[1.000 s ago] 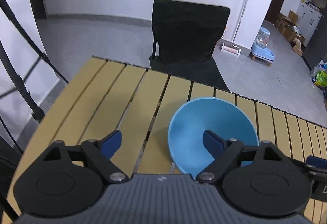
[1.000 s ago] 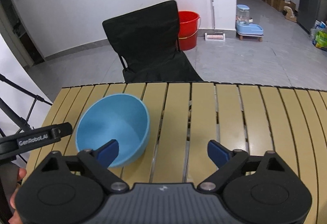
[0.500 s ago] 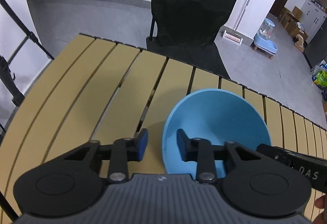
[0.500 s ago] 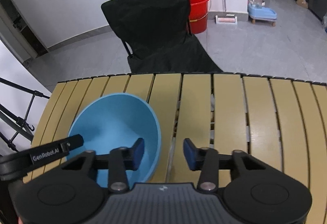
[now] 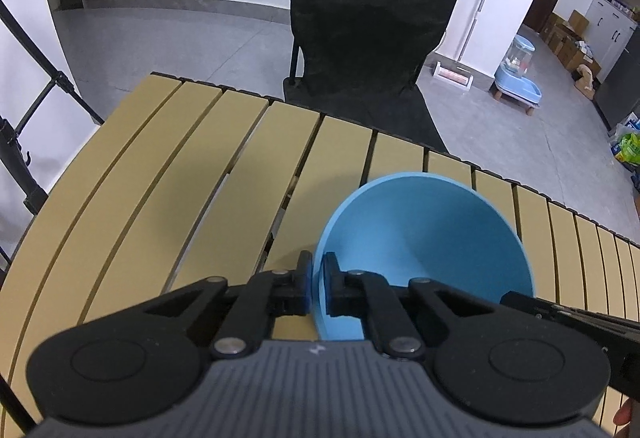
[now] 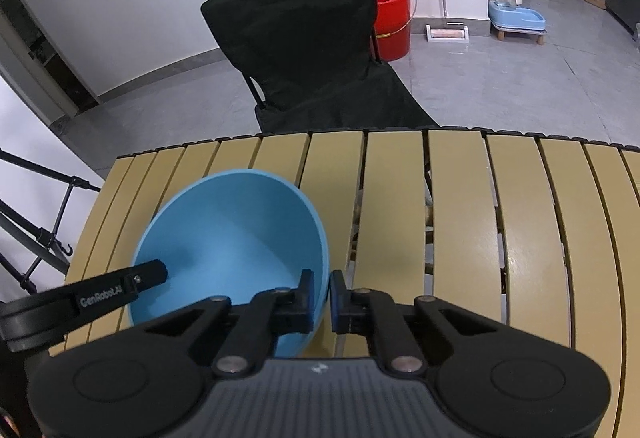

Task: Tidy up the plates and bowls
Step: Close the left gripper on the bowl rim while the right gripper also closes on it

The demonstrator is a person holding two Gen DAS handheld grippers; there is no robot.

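Left view: my left gripper [image 5: 316, 284] is pinched on the near left rim of the blue bowl [image 5: 432, 234], one finger inside, one outside. Bowl sits just ahead and right of it on the slatted table [image 5: 160, 174]. Looks light, stiff, smooth; the thin rim is the place to hold.

Right view: my right gripper [image 6: 321, 298] clamps the bowl's [image 6: 232, 234] right rim. Bare slats ahead and right; table edge and chair [image 6: 308, 54] beyond.
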